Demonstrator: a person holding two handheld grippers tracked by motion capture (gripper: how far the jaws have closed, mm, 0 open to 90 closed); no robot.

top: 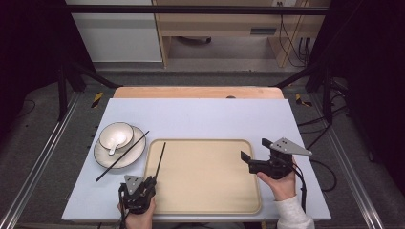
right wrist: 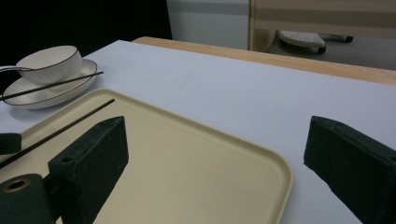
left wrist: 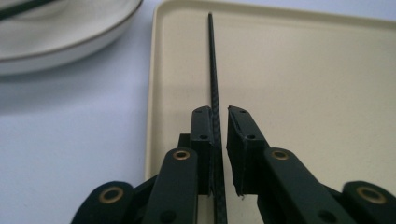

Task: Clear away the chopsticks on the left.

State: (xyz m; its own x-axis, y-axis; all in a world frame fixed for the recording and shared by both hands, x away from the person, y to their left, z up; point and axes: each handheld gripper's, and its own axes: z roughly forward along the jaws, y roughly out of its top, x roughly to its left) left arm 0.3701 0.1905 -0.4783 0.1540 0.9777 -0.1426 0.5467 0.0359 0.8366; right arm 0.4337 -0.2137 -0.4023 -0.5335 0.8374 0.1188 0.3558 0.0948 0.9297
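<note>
Where the left gripper (left wrist: 220,116) jaws meet, they hide the chopstick's (left wrist: 214,65) end.

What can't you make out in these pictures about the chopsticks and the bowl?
- Whether the jaws actually pinch the thin black chopstick on the beige tray: left gripper view shows a gap beside one jaw.
- That chopstick's near end: cut off at the bottom edge of the same view.
- White spoon in the white bowl: too small in the high view.

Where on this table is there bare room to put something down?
Most of the tray is bare, right of the chopstick that the left gripper holds. The table's far strip beyond the tray is free too. The left side is crowded: plate, bowl, spoon, second chopstick.
</note>
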